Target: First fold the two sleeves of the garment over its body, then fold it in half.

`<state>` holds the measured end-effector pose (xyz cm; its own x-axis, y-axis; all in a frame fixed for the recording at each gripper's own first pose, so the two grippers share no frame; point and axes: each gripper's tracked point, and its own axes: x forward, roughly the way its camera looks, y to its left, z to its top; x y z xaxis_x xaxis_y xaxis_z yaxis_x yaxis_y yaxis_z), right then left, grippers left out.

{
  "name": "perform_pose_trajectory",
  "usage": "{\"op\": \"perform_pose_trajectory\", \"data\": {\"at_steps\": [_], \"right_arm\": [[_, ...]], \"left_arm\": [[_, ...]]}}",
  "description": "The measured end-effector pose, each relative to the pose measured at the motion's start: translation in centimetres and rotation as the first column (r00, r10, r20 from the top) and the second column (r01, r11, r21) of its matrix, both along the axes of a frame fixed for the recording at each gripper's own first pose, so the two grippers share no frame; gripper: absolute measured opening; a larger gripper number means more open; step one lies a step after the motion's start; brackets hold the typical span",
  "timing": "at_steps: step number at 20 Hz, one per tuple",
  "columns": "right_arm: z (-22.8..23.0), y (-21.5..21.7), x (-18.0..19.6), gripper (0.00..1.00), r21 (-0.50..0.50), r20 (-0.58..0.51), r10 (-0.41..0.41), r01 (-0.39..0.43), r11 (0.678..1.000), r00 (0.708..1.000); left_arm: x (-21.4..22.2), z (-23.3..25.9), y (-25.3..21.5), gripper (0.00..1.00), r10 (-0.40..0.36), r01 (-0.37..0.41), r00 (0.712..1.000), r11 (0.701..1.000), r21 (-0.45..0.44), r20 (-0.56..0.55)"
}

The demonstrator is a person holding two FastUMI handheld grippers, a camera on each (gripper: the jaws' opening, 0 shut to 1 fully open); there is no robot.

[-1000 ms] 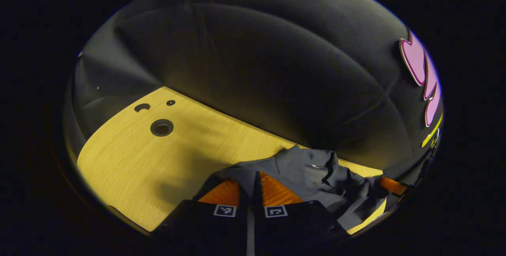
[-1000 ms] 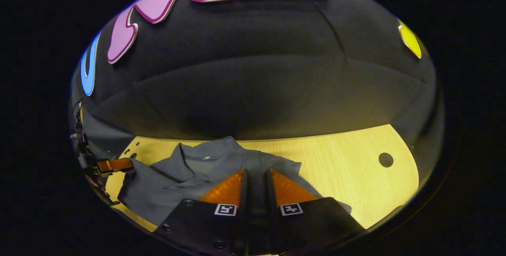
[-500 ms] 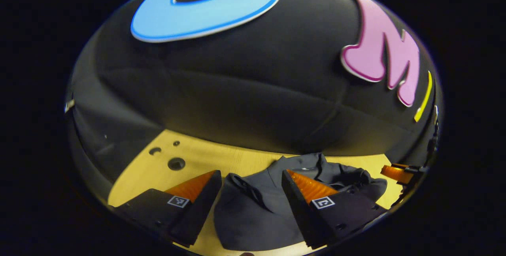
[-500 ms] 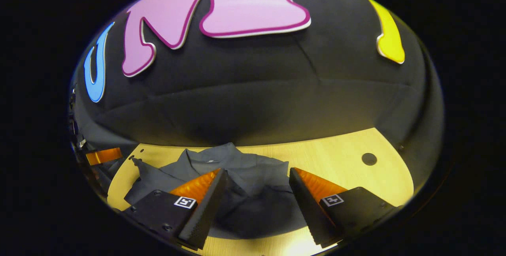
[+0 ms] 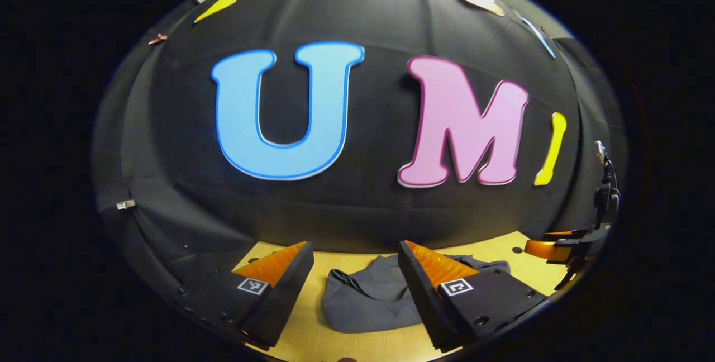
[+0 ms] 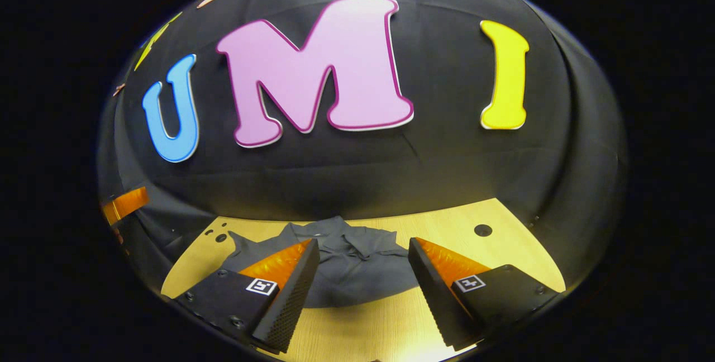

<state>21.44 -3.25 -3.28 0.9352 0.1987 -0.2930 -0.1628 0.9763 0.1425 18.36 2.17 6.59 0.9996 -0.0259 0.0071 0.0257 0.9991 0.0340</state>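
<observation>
— Black cloth across the whole back, the booth wall, draped behind everything in both views. Pale yellow wood grain under it: the table, with small round holes toward its far right edge in the right gripper view, more holes at the far left corner.

— And on that wood?

— Dark grey fabric, the garment, bunched into a compact heap near the table's middle. Collar end toward the wall. Lying flat on the table, touched by nothing. Seen in the left gripper view as a rounded grey lump between that gripper's own fingers, but farther off and below them, not in contact.

— Smaller things, then?

— Left gripper raised over the near edge of the table, fingers spread wide, nothing between them but air. Right gripper likewise lifted, spread just as wide, holding nothing; garment visible through the gap, well clear of both fingertips.

— Anything at the margins?

— At the far right rim of the left gripper view, the other gripper, poking in above the table's right end, with a dark cabled body rising behind it. At the far left rim of the right gripper view, a single finger of the other gripper, hanging in front of the wall cloth, apart from the garment.
</observation>
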Motion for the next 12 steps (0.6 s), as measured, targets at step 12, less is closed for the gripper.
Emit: {"op": "perform_pose_trajectory", "data": {"at_steps": [12], "right_arm": [[5.0, 3.2, -17.4, 0.98, -0.006, 0.084, 0.107, -0.107, 0.994, 0.991]], "left_arm": [[-19.7, -1.5, 1.7, 0.96, 0.038, -0.034, 0.998, 0.996, -0.085, 0.045]]}}
